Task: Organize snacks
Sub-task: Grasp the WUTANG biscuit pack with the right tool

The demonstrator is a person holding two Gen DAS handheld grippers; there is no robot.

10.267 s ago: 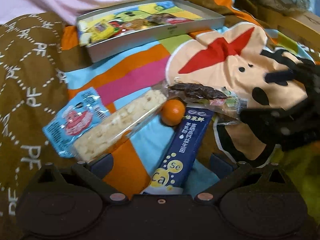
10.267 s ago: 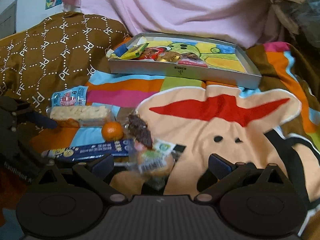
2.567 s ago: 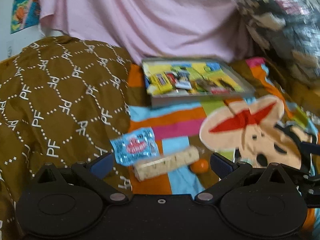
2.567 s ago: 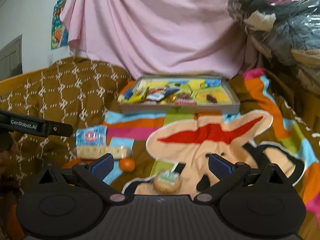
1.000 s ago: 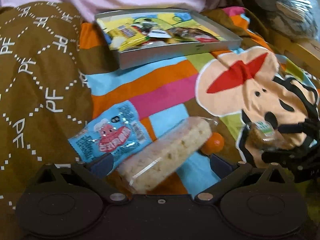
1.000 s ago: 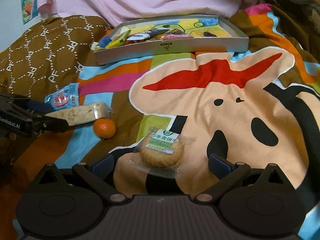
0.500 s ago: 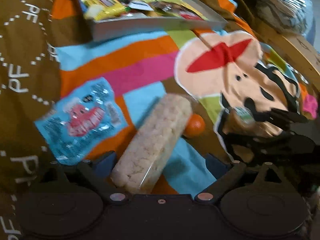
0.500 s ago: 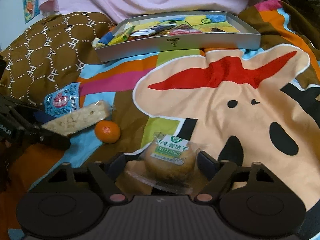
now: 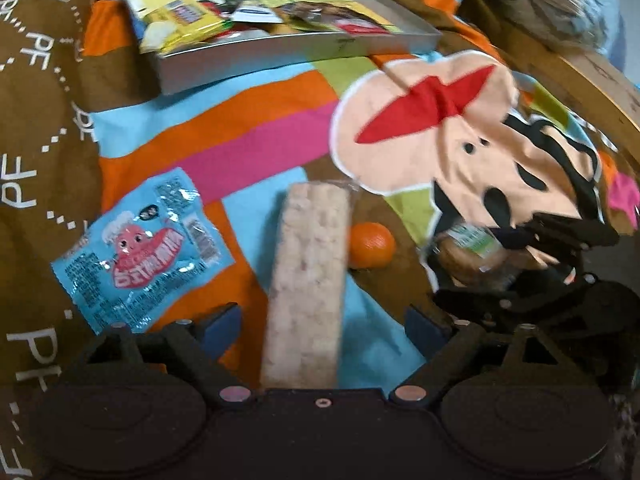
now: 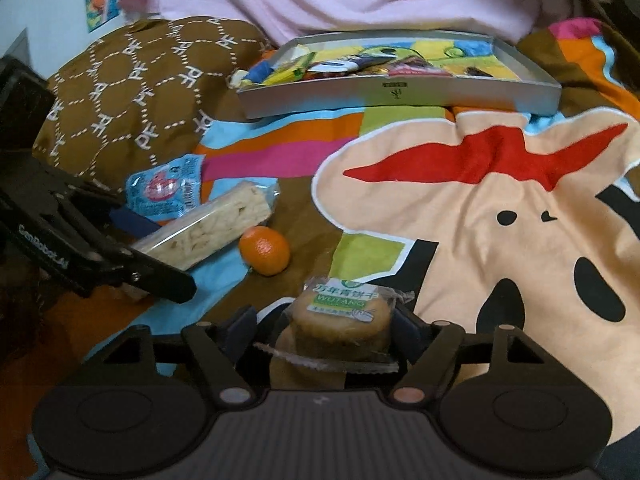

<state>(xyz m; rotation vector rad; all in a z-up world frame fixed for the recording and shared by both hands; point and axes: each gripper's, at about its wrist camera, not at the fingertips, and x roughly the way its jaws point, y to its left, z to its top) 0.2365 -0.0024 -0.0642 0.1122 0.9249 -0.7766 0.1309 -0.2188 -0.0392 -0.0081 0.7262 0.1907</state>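
My left gripper is open around the near end of a long pale rice bar in clear wrap; its fingers stand apart from the bar. The bar also shows in the right wrist view, with the left gripper over its end. My right gripper is shut on a wrapped round biscuit with a green label, also seen in the left wrist view. A grey snack tray holding several packets sits at the back.
A small orange lies right of the bar. A light blue packet with a pink cartoon lies to its left. All rest on a colourful cartoon blanket beside a brown patterned cushion.
My left gripper has moved in over the rice bar, which now lies lengthwise between its fingers. My right gripper has closed on the biscuit and raised it slightly.
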